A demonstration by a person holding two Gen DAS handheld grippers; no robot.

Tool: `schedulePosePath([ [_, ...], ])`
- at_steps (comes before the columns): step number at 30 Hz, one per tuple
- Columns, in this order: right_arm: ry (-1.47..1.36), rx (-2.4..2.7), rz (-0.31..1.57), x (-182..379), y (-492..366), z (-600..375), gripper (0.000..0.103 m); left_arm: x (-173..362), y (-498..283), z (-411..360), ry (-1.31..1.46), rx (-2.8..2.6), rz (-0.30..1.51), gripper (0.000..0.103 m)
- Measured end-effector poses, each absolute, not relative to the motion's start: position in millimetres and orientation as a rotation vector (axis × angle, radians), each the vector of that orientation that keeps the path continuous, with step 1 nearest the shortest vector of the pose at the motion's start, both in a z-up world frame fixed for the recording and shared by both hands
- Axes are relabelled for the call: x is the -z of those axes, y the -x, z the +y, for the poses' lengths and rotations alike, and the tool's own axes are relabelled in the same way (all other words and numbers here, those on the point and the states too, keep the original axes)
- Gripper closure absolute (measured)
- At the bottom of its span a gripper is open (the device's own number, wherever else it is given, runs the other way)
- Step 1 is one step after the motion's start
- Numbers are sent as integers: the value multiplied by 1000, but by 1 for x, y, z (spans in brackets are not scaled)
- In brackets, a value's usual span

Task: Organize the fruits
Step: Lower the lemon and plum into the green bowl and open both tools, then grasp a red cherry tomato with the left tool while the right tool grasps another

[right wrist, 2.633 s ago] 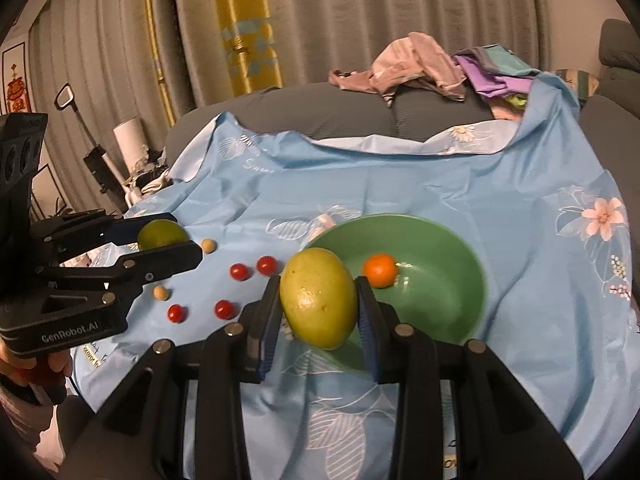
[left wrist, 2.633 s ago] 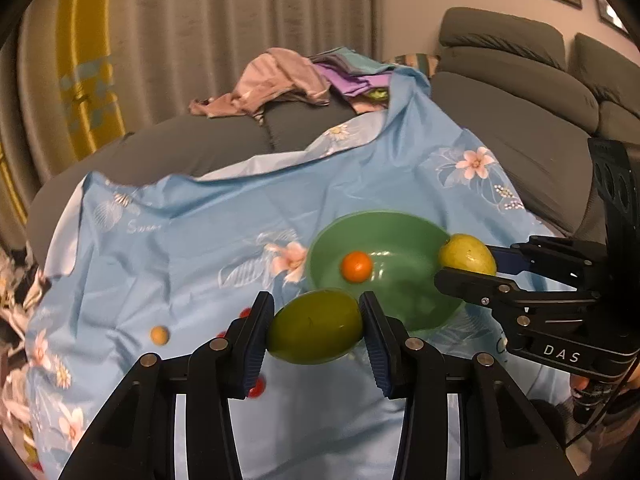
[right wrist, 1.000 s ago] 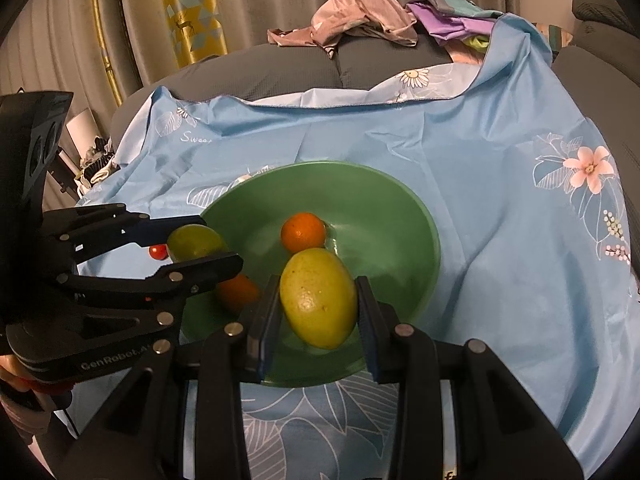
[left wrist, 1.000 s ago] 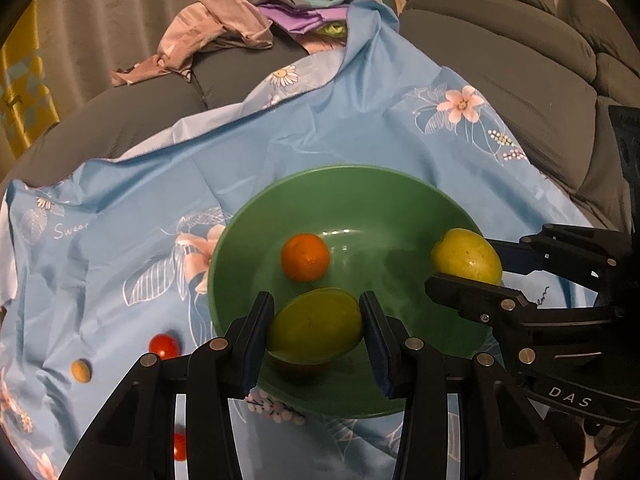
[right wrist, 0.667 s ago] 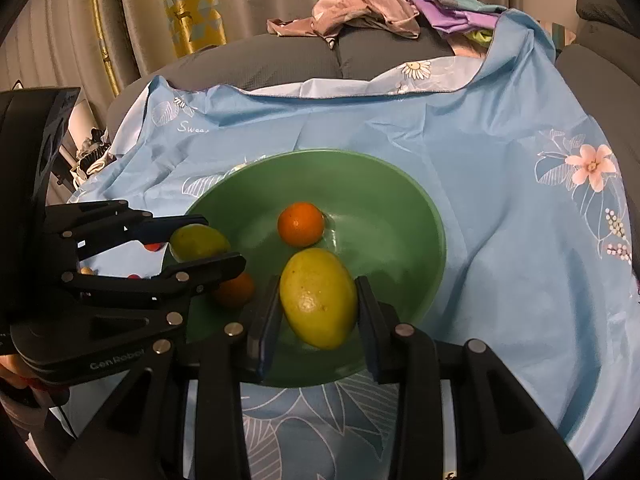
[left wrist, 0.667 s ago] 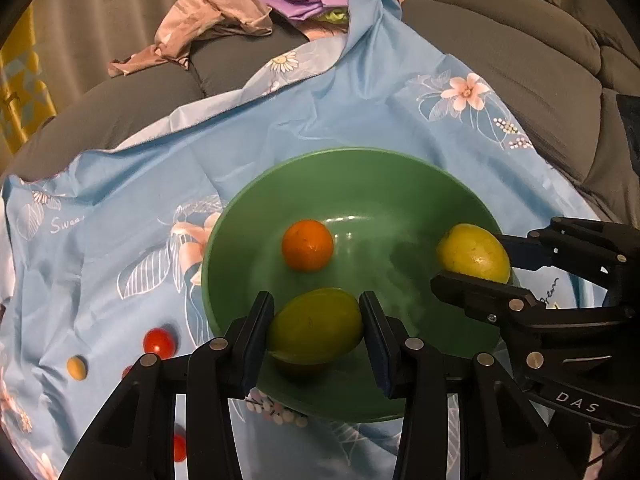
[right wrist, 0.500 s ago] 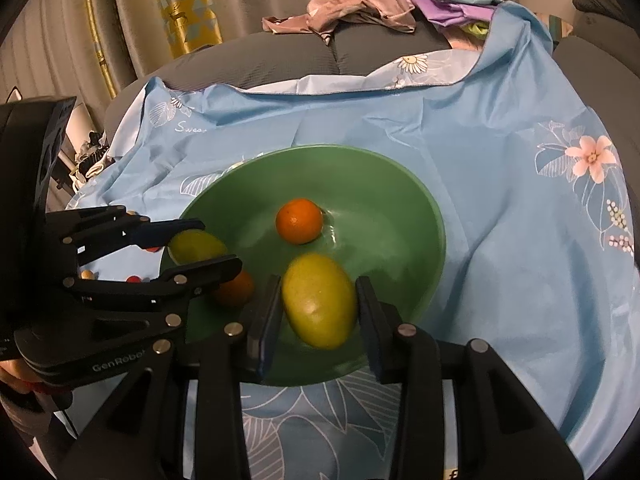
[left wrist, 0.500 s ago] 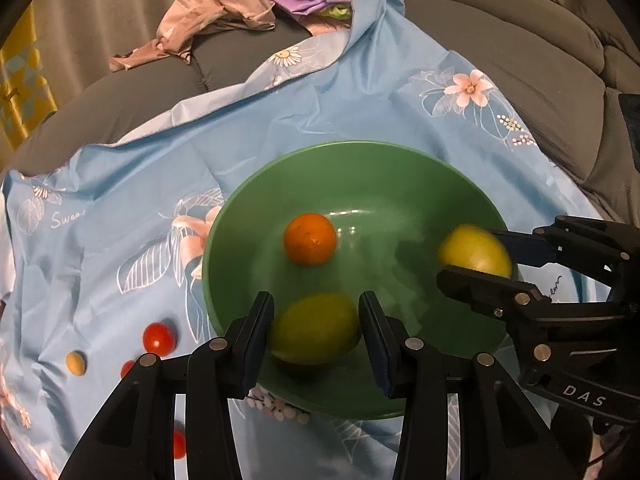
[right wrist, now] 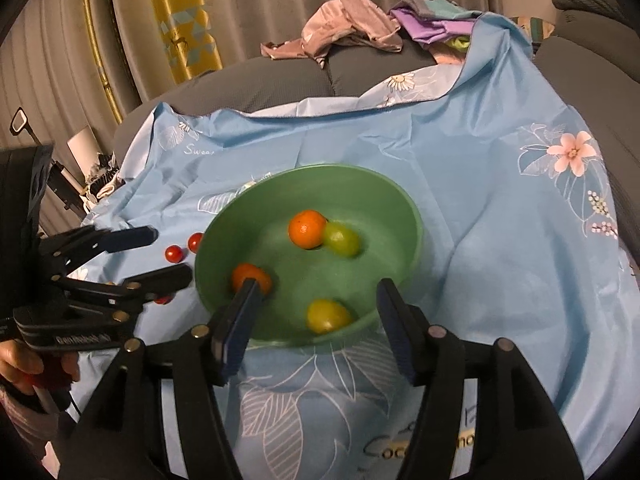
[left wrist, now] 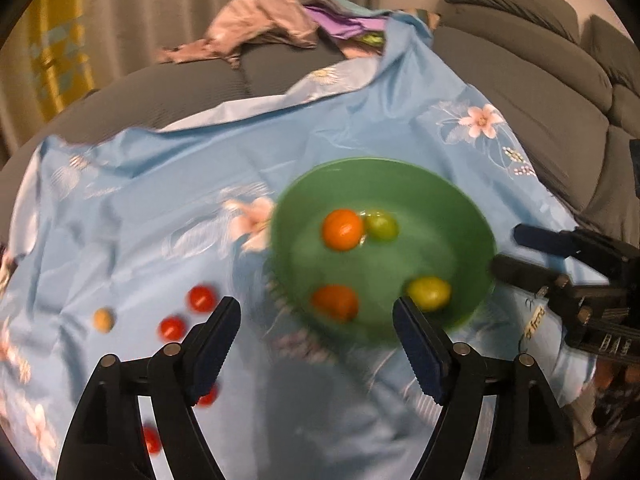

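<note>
A green bowl [left wrist: 472, 216] [right wrist: 404, 208] sits on the blue floral cloth. In it lie two oranges [left wrist: 342, 229] [left wrist: 334, 302], a green fruit [left wrist: 382, 226] [right wrist: 341, 240] and a yellow fruit [left wrist: 429, 293] [right wrist: 327, 315]. My left gripper [left wrist: 316, 326] is open and empty, pulled back near the bowl's left front rim. My right gripper [right wrist: 314, 314] is open and empty at the bowl's near rim. Several red cherry tomatoes [left wrist: 201, 298] and a small yellow fruit [left wrist: 103, 319] lie on the cloth left of the bowl.
The cloth [right wrist: 500, 240] covers a grey sofa [left wrist: 540, 92]. A pile of clothes [right wrist: 352, 28] lies at the back. Curtains hang behind. A stand and clutter [right wrist: 80, 160] sit off the cloth's left edge.
Both grippers opened and let their fruits drop into the bowl. Both grippers then pulled back and up from the bowl. The green and yellow fruits rolled to rest inside.
</note>
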State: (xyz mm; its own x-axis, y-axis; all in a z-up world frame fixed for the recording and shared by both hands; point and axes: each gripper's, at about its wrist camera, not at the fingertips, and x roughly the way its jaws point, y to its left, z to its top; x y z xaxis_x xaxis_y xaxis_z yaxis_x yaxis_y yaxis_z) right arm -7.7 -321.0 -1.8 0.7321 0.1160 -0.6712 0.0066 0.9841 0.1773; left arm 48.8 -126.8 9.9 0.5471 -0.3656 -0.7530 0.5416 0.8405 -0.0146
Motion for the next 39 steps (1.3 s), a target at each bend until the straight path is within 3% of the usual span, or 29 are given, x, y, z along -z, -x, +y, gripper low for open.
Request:
schedulePosePath([
  [4,-196,-52,730,-6,22,-323,38,-10,-35,-85,-185,446,852,24],
  [19,-176,-146,766,-9,39,-284,38,6,22,62,-21,188,916,24],
  [39,-6,-388,956,38,13,-172,38,41,22,69,46,277,980,25],
])
